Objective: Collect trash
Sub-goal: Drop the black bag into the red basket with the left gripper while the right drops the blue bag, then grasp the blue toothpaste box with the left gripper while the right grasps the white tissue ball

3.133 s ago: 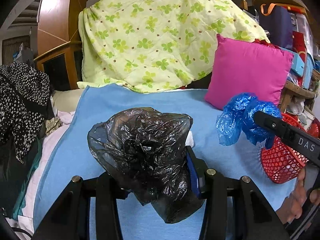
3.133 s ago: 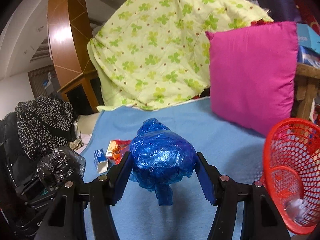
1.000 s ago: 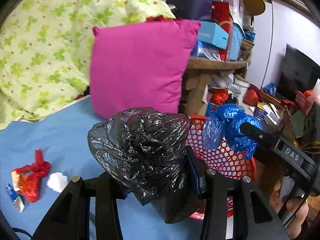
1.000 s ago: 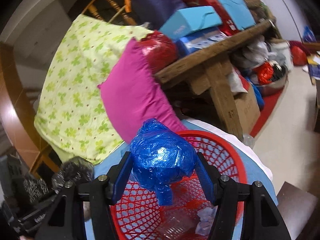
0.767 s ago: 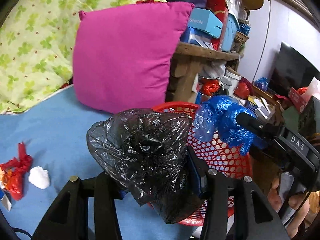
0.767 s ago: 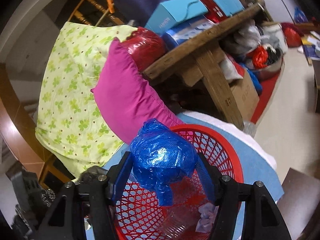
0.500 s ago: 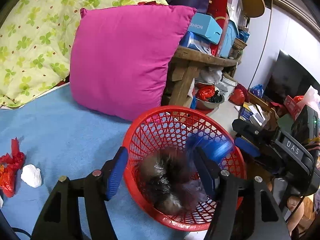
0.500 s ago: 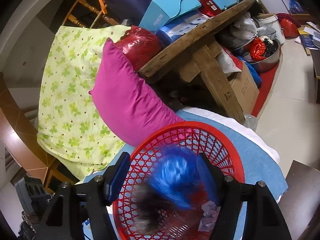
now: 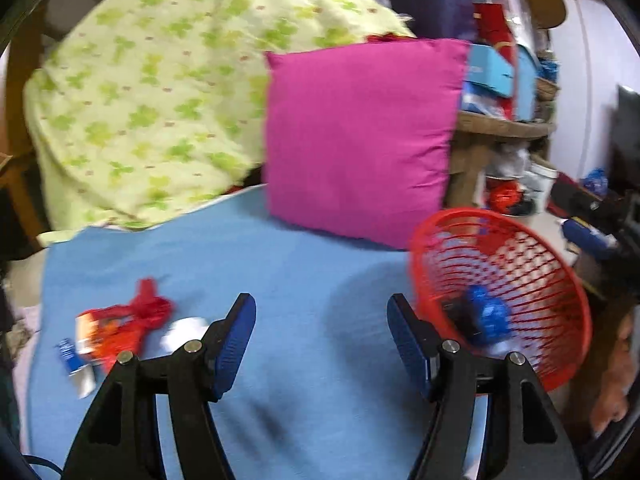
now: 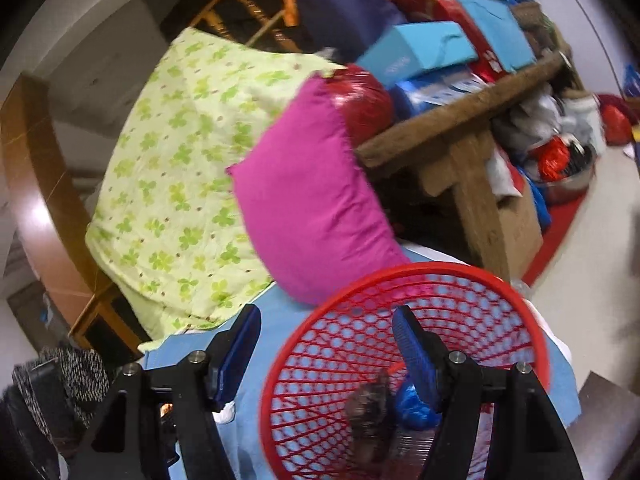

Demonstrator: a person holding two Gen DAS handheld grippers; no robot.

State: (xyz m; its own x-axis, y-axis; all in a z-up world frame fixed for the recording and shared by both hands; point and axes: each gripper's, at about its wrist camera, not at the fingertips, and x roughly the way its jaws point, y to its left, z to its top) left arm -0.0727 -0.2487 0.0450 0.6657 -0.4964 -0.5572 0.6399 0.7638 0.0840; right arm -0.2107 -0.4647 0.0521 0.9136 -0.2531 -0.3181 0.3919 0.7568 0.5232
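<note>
A red mesh basket (image 9: 560, 276) stands on the blue bed cover at the right; it also shows in the right wrist view (image 10: 340, 304). A crumpled blue bag (image 9: 490, 314) and a black bag (image 9: 464, 318) lie inside it, also seen as the blue bag (image 10: 412, 406) and the black bag (image 10: 370, 404). My left gripper (image 9: 322, 314) is open and empty over the cover, left of the basket. My right gripper (image 10: 326, 326) is open and empty above the basket's near rim. A red wrapper (image 9: 136, 320), a white wad (image 9: 182, 330) and a small blue-white carton (image 9: 74, 362) lie on the cover at the left.
A pink pillow (image 9: 360, 136) leans behind the basket, with a green clover quilt (image 9: 160, 92) to its left. A cluttered wooden bench (image 10: 460, 120) stands past the bed's right edge. The blue cover (image 9: 300, 264) spreads between the trash and the basket. Spotted dark clothing (image 10: 72, 368) lies far left.
Both grippers opened and dropped the black and blue bags into the red basket. The left gripper then swung left, bringing the trash on the cover into view.
</note>
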